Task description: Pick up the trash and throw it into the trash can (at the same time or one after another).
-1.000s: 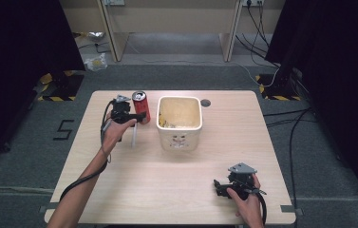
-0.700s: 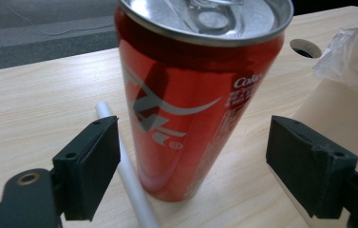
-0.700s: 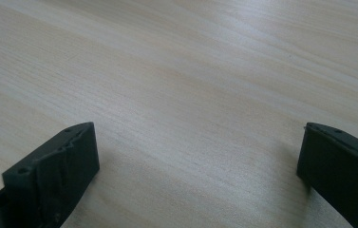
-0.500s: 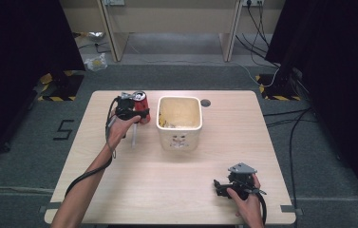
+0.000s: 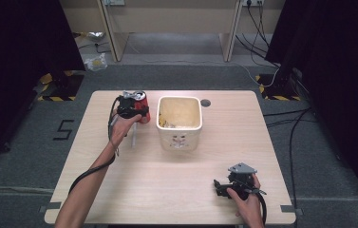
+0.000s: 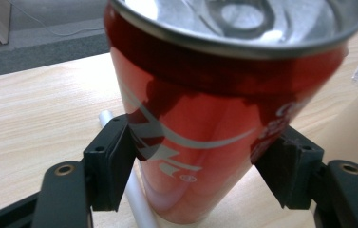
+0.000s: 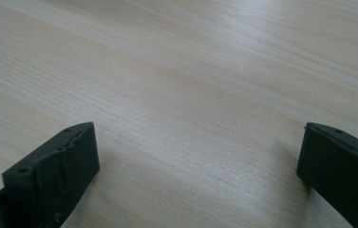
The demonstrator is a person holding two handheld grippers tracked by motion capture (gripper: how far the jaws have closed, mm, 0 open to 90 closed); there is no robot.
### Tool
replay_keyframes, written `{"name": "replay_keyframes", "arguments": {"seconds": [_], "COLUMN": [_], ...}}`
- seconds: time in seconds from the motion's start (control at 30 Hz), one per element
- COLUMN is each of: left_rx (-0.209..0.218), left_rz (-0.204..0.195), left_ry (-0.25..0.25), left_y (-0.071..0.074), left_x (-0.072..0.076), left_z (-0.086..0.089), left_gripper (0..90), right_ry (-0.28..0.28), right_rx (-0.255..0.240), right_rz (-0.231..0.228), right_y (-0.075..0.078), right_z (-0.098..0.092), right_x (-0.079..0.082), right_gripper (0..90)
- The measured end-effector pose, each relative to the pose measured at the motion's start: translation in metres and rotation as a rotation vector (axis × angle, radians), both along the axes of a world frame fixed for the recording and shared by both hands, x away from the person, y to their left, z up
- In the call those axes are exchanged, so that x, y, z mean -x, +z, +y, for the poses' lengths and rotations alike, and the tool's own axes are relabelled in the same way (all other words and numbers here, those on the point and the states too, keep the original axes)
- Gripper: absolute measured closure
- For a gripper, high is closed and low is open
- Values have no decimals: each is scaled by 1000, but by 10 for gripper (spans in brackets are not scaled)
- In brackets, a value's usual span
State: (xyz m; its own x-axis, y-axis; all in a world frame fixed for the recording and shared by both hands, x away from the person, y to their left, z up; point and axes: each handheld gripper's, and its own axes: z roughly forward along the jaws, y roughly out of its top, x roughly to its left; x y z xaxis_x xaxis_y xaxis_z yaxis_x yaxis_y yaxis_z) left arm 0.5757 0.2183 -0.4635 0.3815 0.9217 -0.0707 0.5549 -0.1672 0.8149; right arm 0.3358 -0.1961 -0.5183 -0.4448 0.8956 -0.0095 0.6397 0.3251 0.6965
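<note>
Since 1 second ago the left gripper (image 6: 200, 175) has closed in, pinching the red aluminium drink can (image 6: 214, 123) near the table's far edge, unlifted; the right gripper (image 7: 198, 175) rests spread.

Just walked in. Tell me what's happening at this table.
A person works at a wooden table with a gripper in each hand. The left gripper is around an upright red can, a finger on each side of it; whether they press it yet is hard to tell. A white tube lies by the can's base. A cream bin stands just right of the can. The right gripper rests open at the near right, holding nothing.
</note>
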Motion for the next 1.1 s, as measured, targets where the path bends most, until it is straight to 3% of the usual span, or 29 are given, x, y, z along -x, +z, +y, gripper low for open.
{"name": "replay_keyframes", "arguments": {"seconds": [0.37, 0.63, 1.1], "left_rx": [-17, -3, -19], "left_rz": [-14, -7, -26], "left_ry": [-34, -88, -167], "left_y": [10, 32, 67], "left_x": [12, 26, 53], "left_z": [3, 8, 13], "left_gripper": [342, 343, 343], "right_ry": [0, 0, 0], "right_rx": [-1, 0, 0], "right_rz": [-1, 0, 0], "right_y": [0, 0, 0], "right_z": [0, 0, 0], "right_x": [0, 0, 0], "right_gripper": [2, 2, 2]}}
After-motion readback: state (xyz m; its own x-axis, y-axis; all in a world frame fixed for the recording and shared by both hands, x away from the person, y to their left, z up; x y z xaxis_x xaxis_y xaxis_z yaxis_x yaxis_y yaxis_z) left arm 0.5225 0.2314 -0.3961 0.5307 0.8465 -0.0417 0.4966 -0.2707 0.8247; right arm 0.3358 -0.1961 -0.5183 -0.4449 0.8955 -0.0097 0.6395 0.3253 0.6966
